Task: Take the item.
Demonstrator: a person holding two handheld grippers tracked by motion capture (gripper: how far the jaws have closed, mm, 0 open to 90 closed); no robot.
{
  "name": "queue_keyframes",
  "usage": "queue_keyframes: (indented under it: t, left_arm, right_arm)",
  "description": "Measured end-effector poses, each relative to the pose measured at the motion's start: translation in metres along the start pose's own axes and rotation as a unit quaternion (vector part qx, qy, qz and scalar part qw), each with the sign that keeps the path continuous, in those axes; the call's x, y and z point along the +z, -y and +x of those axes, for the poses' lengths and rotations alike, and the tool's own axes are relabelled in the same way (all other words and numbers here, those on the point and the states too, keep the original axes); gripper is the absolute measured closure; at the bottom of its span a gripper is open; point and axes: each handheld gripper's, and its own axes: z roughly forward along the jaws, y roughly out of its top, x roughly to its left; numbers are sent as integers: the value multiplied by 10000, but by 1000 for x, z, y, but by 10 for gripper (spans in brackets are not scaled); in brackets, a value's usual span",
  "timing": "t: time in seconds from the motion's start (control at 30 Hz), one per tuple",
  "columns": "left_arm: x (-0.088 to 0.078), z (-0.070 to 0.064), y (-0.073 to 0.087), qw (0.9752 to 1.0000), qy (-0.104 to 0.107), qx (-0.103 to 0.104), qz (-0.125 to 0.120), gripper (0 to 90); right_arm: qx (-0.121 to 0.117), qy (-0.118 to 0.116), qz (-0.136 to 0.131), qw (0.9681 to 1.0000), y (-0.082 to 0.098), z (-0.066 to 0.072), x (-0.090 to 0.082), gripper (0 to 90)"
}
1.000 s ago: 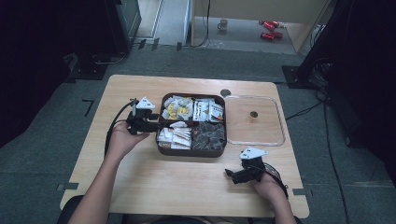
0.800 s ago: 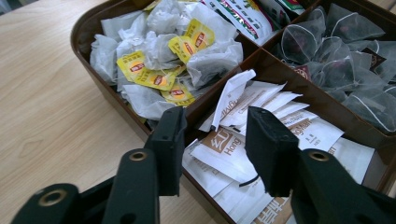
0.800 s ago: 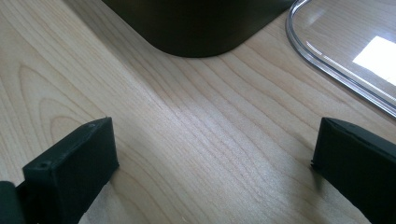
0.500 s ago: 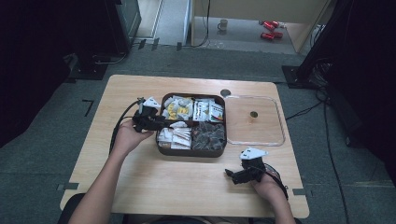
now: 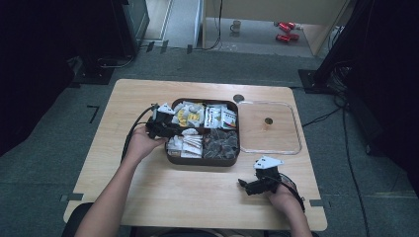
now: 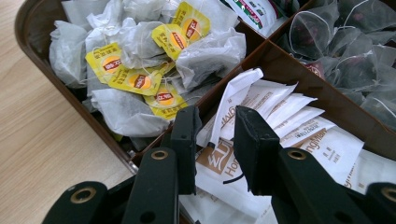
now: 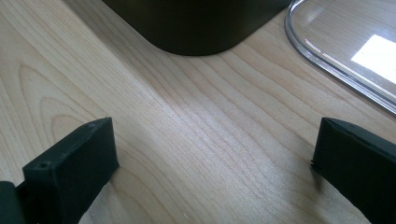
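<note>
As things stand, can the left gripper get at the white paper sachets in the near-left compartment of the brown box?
Probably yes. The left gripper is already over the white sachets, its jaws just closing either side of an upstanding sachet; the clear lid lies aside on the table.

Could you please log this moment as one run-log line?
left hand-held gripper: jaws closing around white sachet, no grip yet | right hand-held gripper: open over table
</note>
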Motion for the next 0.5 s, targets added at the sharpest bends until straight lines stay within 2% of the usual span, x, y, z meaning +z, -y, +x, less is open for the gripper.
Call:
queue_keyframes:
  t: [0.07, 0.2, 0.27, 0.5]
  left_arm:
    - [4, 0, -3, 9999, 22, 49, 145, 702]
    - [10, -2, -7, 9997, 44, 113, 191, 702]
    - [14, -3, -8, 9994, 15, 180, 290, 709]
    - [19, -5, -10, 9991, 22, 296, 308, 754]
  right_arm:
    - [3, 3, 0, 10000, 0, 0, 0, 0]
    - [39, 18, -6, 10000, 1, 1, -1, 0]
    - [23, 16, -4, 10000, 1, 1, -1, 0]
    - [19, 11, -2, 10000, 3, 3, -2, 0]
